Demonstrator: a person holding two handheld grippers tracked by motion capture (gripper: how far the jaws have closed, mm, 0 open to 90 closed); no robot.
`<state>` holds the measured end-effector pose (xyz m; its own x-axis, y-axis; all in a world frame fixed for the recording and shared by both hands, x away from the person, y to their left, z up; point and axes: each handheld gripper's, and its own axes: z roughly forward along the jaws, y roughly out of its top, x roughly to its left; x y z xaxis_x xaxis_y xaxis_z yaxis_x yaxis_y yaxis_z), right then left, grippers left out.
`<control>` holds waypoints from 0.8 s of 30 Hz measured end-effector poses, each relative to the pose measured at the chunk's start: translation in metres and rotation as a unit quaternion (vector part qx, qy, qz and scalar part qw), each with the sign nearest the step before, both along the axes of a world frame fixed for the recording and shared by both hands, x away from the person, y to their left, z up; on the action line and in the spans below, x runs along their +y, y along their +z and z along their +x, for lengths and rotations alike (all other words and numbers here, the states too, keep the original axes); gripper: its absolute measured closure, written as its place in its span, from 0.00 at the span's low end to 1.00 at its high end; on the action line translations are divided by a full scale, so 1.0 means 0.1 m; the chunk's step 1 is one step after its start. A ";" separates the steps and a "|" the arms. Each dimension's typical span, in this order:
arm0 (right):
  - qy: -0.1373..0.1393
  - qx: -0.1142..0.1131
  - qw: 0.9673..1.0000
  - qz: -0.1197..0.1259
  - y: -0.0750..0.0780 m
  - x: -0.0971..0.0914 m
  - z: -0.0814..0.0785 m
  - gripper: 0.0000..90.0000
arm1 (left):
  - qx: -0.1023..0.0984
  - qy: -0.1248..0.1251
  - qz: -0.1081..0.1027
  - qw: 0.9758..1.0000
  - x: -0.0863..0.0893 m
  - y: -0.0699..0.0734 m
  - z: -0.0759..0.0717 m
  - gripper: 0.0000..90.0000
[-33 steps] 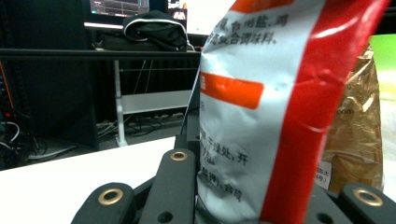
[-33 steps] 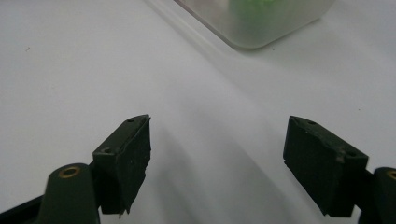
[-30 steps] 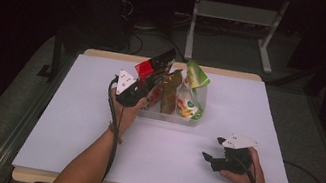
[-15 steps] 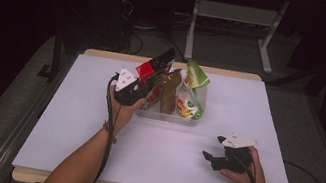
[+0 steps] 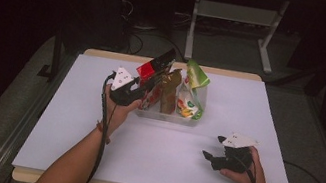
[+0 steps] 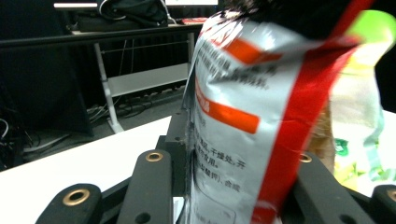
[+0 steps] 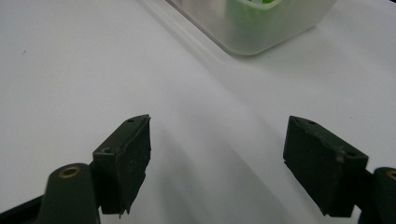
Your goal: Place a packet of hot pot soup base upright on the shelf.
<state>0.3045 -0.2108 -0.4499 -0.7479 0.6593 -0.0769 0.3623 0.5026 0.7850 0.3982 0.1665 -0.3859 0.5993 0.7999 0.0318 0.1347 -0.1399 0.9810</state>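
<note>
Fig.: Your left gripper sits at the left end of the clear bin, near the counter's far edge, centre. Its fingers have just been opening; the red-and-silver snack pouch stands between them, upright in the bin w/ other pouches, contact not clear. Your right gripper rests toward the near right corner, fingers wide apart over bare counter, bin corner ahead.
</note>
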 end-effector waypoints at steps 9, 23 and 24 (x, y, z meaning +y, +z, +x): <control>-0.003 -0.007 1.000 -0.003 0.03 0.00 -0.02 0.26 | -0.002 -0.023 0.032 0.999 0.09 0.09 -0.11 0.65; -0.007 -0.025 0.999 -0.020 0.10 0.00 -0.09 0.26 | -0.015 -0.044 0.080 0.996 0.31 0.17 -0.37 0.52; -0.007 -0.026 0.999 -0.021 0.10 0.01 -0.09 0.26 | -0.016 -0.045 0.086 0.995 0.33 0.16 -0.39 0.52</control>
